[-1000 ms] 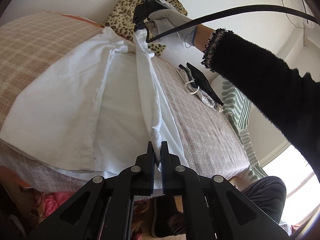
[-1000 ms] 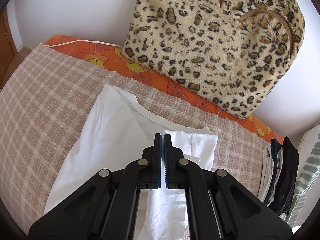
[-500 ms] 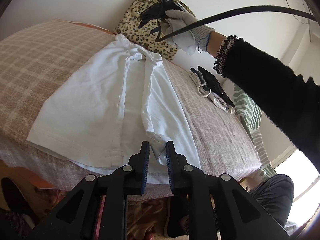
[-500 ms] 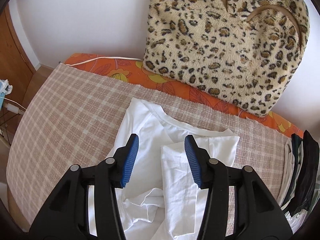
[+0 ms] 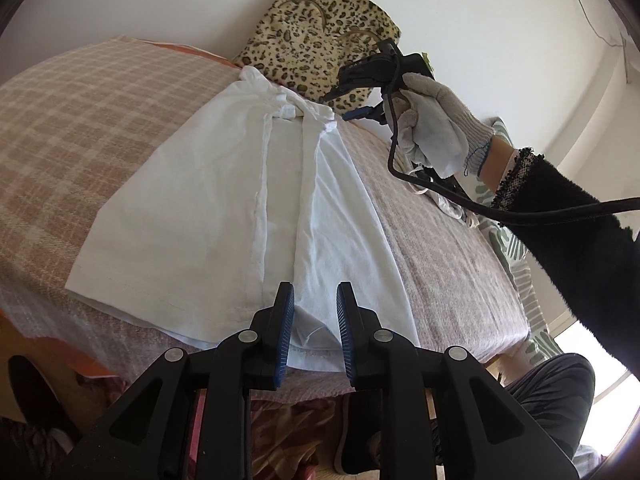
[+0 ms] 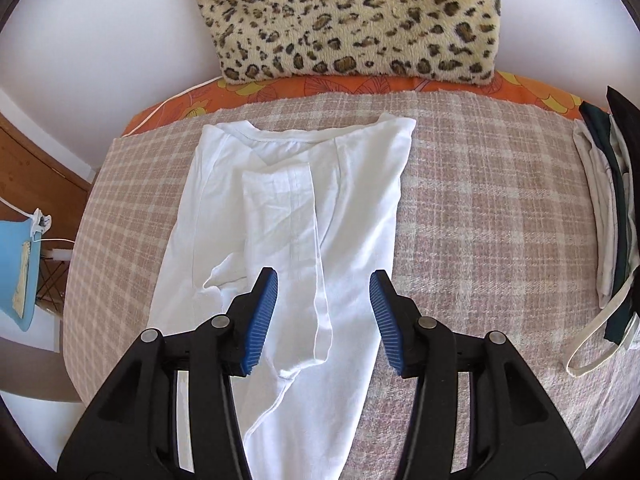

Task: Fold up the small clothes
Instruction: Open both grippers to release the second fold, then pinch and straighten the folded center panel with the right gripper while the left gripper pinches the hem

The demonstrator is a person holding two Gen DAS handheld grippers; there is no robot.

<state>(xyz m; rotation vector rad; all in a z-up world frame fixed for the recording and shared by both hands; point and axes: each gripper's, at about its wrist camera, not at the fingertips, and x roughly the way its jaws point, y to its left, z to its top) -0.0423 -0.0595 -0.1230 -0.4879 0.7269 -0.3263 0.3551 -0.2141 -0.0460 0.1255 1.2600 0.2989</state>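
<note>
A white T-shirt lies lengthwise on the plaid bed cover, its right side and sleeve folded in over the middle. My left gripper hovers at the shirt's near hem. Its jaws stand slightly apart and the pads do not press the cloth. In the right wrist view the shirt runs from the collar at the far end toward me. My right gripper is open above the folded strip, holding nothing. In the left wrist view a gloved hand holds that right gripper just right of the collar.
A leopard-print cushion leans on the wall behind the bed. A pile of folded dark and white clothes sits at the bed's right edge, by a striped pillow. A blue object stands off the bed's left side.
Both grippers opened and let go of the shirt's lifted side, which dropped flat over the middle. The right gripper swung away from the collar to the right and tipped downward.
</note>
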